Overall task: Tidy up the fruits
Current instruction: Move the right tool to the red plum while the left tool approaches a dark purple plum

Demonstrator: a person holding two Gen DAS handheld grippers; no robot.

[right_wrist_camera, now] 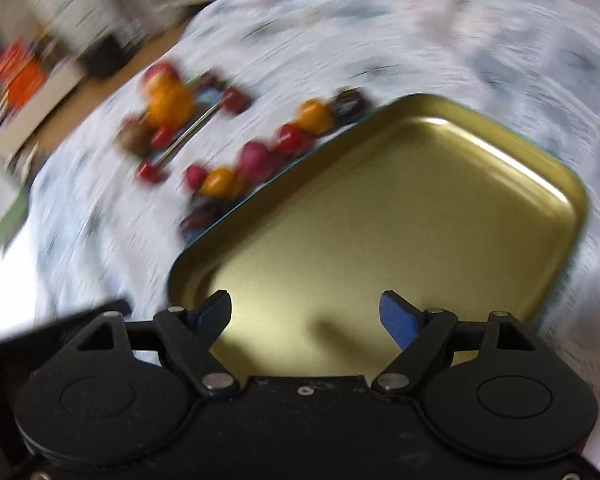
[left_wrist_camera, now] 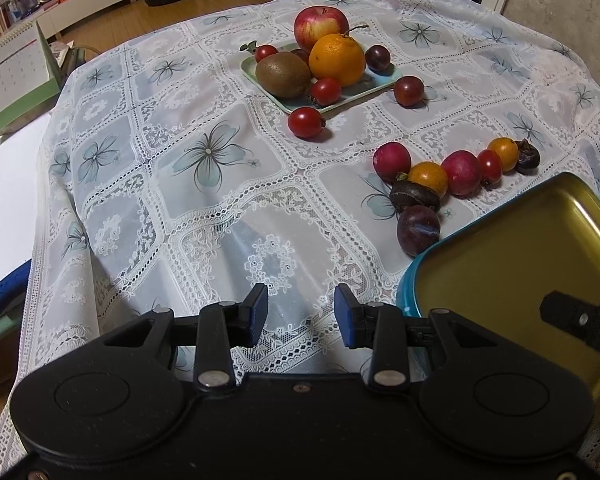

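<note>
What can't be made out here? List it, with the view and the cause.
- Gold tin: the left wrist view's right edge and the left gripper body cut it off.
- Fruit row: motion blur in the right wrist view smears the kinds.
- Dark fruit on the green tray: mostly hidden behind the kiwi and orange.

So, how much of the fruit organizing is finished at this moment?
Looks barely started. Done: the green tray already holds an apple, orange and kiwi. In hand: nothing; the left gripper and right gripper are both open and empty. Left: the gold tin is empty, and the cluster of small fruits beside it lies on the tablecloth.
</note>
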